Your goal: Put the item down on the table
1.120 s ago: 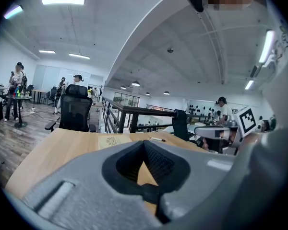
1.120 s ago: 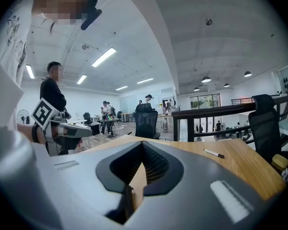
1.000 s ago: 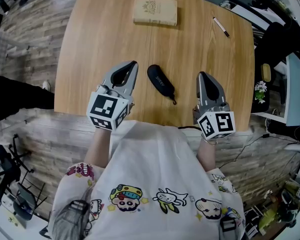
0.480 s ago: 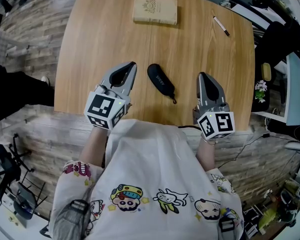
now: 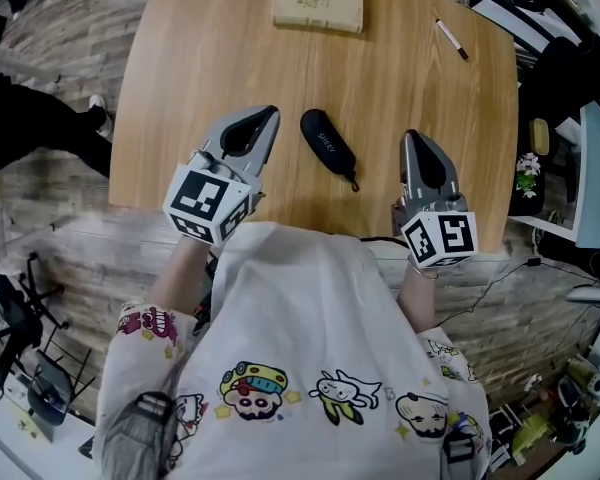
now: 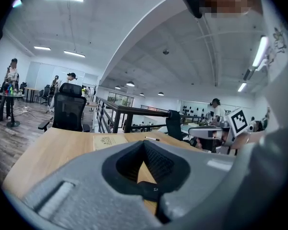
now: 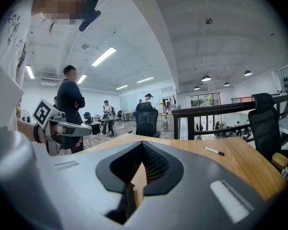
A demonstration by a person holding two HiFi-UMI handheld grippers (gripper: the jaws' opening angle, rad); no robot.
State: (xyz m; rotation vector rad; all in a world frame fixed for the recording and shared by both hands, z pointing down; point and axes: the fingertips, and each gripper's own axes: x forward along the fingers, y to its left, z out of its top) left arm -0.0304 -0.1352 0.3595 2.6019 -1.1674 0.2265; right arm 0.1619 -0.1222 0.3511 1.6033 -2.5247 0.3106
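Observation:
A black oblong case with a short cord lies flat on the wooden table, between my two grippers and touching neither. My left gripper rests at the case's left, fingertips together, nothing held. My right gripper sits to the right of the case, also shut and empty. In the left gripper view the shut jaw tips of the left gripper frame a piece of the case on the tabletop. The right gripper view shows the right gripper closed over bare wood.
A tan book lies at the table's far edge and a pen at the far right. A person in dark clothes stands by the table's left side. Office chairs and a railing stand beyond the table.
Both grippers and the case stay where they were. The person in dark clothes on the left has walked further along the table's side. The head view has shifted slightly.

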